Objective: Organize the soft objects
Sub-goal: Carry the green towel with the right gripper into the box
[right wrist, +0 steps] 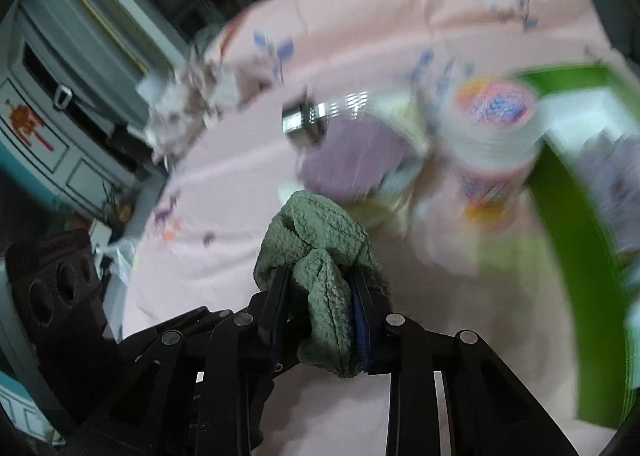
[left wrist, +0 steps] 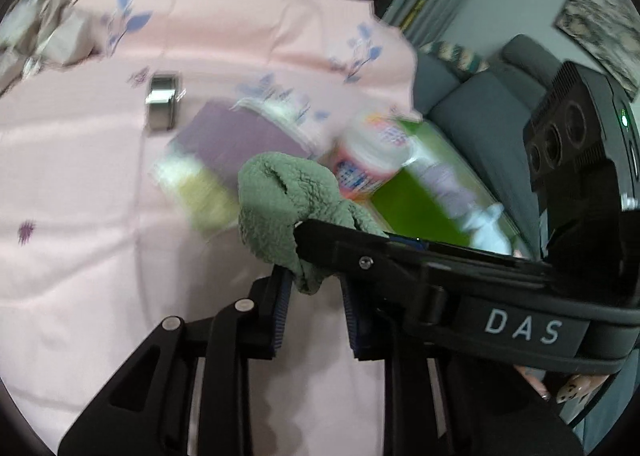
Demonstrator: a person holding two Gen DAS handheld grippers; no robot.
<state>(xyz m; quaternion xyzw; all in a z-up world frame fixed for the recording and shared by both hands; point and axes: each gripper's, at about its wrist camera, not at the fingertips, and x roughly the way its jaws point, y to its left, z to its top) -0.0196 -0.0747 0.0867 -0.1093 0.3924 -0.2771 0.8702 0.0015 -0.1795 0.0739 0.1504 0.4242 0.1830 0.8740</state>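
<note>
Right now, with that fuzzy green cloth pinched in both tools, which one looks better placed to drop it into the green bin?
Probably the right tool. It clamps a thick fold of the green cloth, and the green bin fills its right edge. The left tool pinches only a thin corner, behind the right one.

**Cloth, plastic and metal on the pink spread**

The green cloth (left wrist: 280,196) is a nubbly, matt fleece with a pebbled pile. The pink sheet (left wrist: 80,256) in the lower left of the frame is smooth, thin woven fabric, faintly creased, printed with blue leaves. The left gripper (left wrist: 316,288) is matt black plastic with ribbed blue pads. The small metal object (left wrist: 162,104) at upper left shines like polished steel. The green tray (left wrist: 412,196) looks glossy plastic.
</note>
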